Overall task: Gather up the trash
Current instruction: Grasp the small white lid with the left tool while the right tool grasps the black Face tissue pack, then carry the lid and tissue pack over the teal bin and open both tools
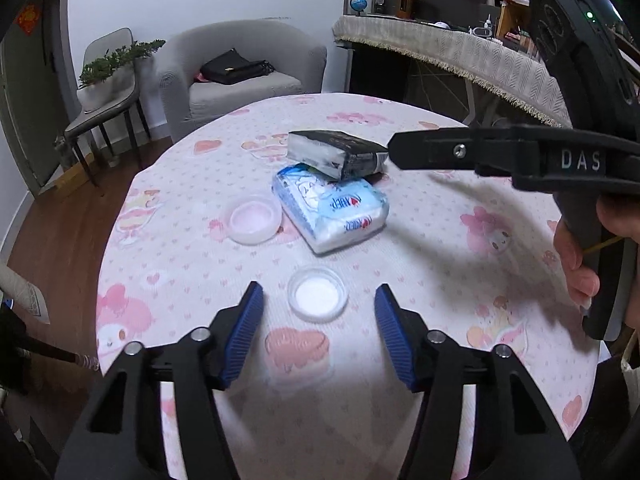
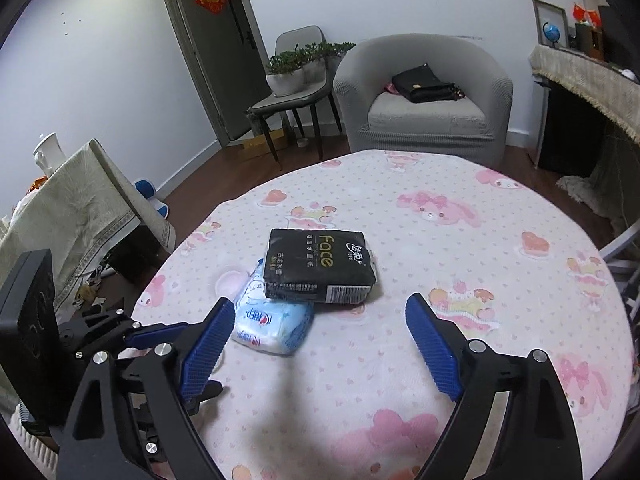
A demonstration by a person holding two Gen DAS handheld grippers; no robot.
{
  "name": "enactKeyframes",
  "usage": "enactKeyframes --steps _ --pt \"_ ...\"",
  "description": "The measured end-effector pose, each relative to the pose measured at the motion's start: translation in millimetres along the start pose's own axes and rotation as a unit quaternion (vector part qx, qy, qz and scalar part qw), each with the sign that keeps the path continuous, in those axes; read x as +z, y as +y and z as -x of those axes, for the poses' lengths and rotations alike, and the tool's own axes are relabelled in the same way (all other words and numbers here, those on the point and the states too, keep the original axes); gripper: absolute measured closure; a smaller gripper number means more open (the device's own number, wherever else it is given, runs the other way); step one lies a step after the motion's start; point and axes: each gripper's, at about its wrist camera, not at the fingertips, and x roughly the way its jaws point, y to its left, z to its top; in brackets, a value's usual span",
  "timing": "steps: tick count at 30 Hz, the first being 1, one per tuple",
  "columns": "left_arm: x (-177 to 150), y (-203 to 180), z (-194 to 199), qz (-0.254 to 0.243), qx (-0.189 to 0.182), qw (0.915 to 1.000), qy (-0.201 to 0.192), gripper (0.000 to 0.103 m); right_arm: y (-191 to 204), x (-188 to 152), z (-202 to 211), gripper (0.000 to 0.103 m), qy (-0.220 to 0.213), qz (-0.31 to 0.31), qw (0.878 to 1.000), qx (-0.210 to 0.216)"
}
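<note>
- The left claw [image 1: 319,334] is spread wide with nothing between its blue ribbed pads, low over the round bench [image 1: 460,280] with its pink cartoon-print cloth.
- A small clear round plastic lid with a white centre [image 1: 317,294] lies flat on the cloth straight ahead of that claw, centred on the gap between the pads and just beyond their tips; being round, it has no long axis to line up with. I judge it the nearest piece of trash, and the left hand is closer to it.
- A second shallow clear dish with a pinkish centre [image 1: 255,219] sits farther off, ahead and left, just beside a blue-and-white soft tissue pack [image 1: 332,210].
- A black tissue pack [image 2: 320,266] leans across the blue one, its long axis running crosswise to the right claw.
- The right claw [image 2: 320,344] is also spread and empty, pointed at the two packs from the near side.
- Beyond the bench stand a grey tub armchair [image 2: 424,92] holding a black bag, a chair with potted plants, and a door.
</note>
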Motion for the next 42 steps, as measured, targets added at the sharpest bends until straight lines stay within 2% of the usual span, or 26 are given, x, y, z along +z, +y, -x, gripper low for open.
enactKeyframes --steps 2,5,23,24,25,26,34,39,42 --pt "2.4 3.0 -1.9 0.002 -0.001 1.0 -0.001 0.052 1.2 0.3 -5.2 0.015 0.005 -0.002 1.0 0.008" --pt "5.9 6.5 -2.5 0.006 -0.007 0.9999 -0.004 0.071 4.2 2.3 -13.6 0.014 0.012 0.003 1.0 0.01" --pt "13.0 20.3 -4.0 0.026 -0.055 0.9981 -0.006 0.071 3.2 17.3 -53.7 0.014 0.044 0.003 0.999 -0.007" --pt "12.7 21.7 -3.6 0.028 -0.056 0.998 -0.007 0.071 4.0 17.7 -54.8 0.017 0.045 0.001 0.999 -0.01" --pt "12.7 22.9 -3.4 0.031 -0.056 0.9979 -0.007 0.071 4.1 18.9 -54.6 0.03 0.044 0.001 0.999 -0.015" --pt "12.1 23.7 -2.8 0.033 -0.057 0.9978 -0.008 0.071 5.5 20.2 -53.8 0.031 0.042 0.002 0.999 -0.022" --pt "4.3 37.7 17.6 0.066 -0.034 0.9968 -0.031 0.071 18.6 19.4 -34.2 0.032 0.007 0.004 1.0 -0.027" --pt "-7.7 50.8 34.4 0.089 -0.008 0.9953 -0.037 0.071 31.8 15.5 -25.8 0.032 -0.006 0.002 1.0 -0.017" --pt "-15.7 60.9 46.7 0.109 0.012 0.9932 -0.041 0.07 51.4 7.6 -23.3 0.032 -0.007 0.023 1.0 -0.011"
